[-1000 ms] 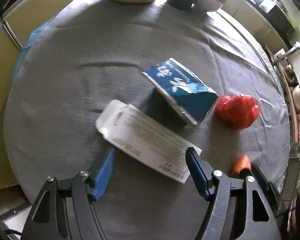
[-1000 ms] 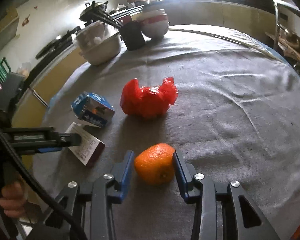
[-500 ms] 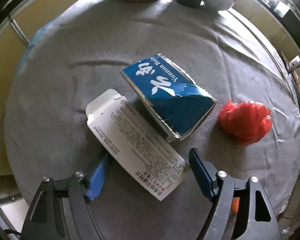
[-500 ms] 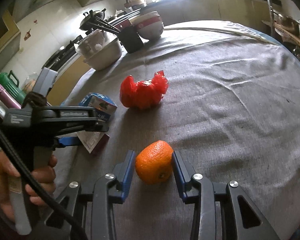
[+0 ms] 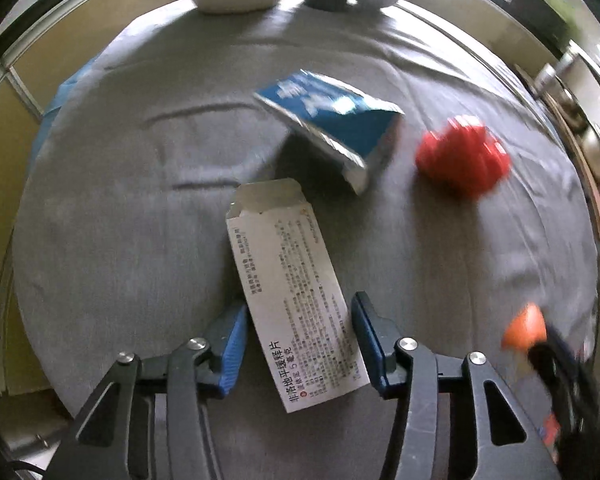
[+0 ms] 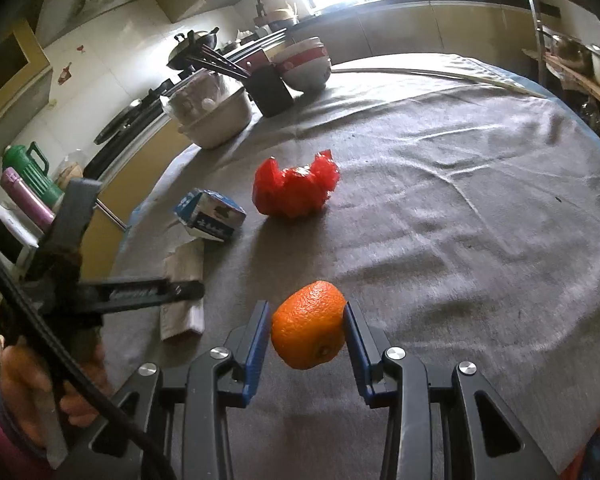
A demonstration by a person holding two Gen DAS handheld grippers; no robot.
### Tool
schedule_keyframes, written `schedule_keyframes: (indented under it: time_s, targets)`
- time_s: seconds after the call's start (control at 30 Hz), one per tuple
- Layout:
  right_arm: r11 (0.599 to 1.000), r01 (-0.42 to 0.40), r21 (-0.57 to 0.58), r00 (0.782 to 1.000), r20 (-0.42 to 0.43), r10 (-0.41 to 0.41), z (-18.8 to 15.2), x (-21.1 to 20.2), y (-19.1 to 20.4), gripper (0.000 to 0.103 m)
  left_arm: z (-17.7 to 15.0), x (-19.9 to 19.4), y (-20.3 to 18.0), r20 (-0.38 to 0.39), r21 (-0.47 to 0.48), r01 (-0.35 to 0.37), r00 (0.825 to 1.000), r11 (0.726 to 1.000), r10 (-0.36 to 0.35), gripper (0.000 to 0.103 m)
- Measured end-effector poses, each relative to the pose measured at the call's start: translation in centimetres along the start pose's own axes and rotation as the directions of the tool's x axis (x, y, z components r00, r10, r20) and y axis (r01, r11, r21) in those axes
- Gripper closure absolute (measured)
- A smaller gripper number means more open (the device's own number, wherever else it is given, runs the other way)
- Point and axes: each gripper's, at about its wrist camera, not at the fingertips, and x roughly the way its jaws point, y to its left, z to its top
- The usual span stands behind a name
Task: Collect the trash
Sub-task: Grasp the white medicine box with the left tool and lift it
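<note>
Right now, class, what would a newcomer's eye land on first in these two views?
Probably the bright orange, gripped in the right hand-held gripper at the table's near edge. Next, the crumpled red plastic bag mid-table, and the white medicine box between the left hand-held gripper's open jaws.

The left tongs (image 5: 298, 344) stand open astride the near end of a white medicine box (image 5: 292, 292) lying flat on the grey-clothed worktop (image 5: 112, 240). Beyond it lies a torn blue carton (image 5: 340, 124), with a crumpled red plastic bag (image 5: 462, 158) to its right.
</note>
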Motion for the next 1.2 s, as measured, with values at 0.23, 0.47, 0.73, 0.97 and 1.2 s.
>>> schedule_keyframes:
  time_s: [0.23, 0.47, 0.73, 0.97, 1.2]
  targets:
    - [0.999, 0.039, -0.005, 0.999, -0.019, -0.039, -1.6, -0.5, -1.0, 0.063, -4.1, -1.3, -2.9, 0.016, 0.184, 0.018, 1.000, 0.983, -0.021, 0.052]
    - [0.999, 0.051, -0.020, 0.998, -0.046, -0.051, -1.9, -0.9, -0.8, 0.051, -5.4, -1.5, -4.0, 0.031, 0.253, 0.004, 0.999, 0.967, -0.012, 0.051]
    - [0.998, 0.052, -0.036, 0.998, -0.023, -0.053, -1.8, -1.8, -0.5, 0.040, -5.5, -1.9, -1.4, 0.022, 0.214, 0.030, 0.999, 0.976, -0.036, 0.040]
    - [0.998, 0.053, -0.022, 0.997, -0.047, -0.054, -1.7, -0.4, -0.8, 0.041, -5.7, -0.9, -1.2, -0.012, 0.192, 0.015, 1.000, 0.981, -0.014, 0.039]
    - [0.999, 0.043, -0.002, 0.998, -0.037, -0.043, -2.1, -0.1, -1.2, 0.060, -5.4, -0.9, -1.0, 0.015, 0.173, 0.032, 0.999, 0.984, -0.035, 0.055]
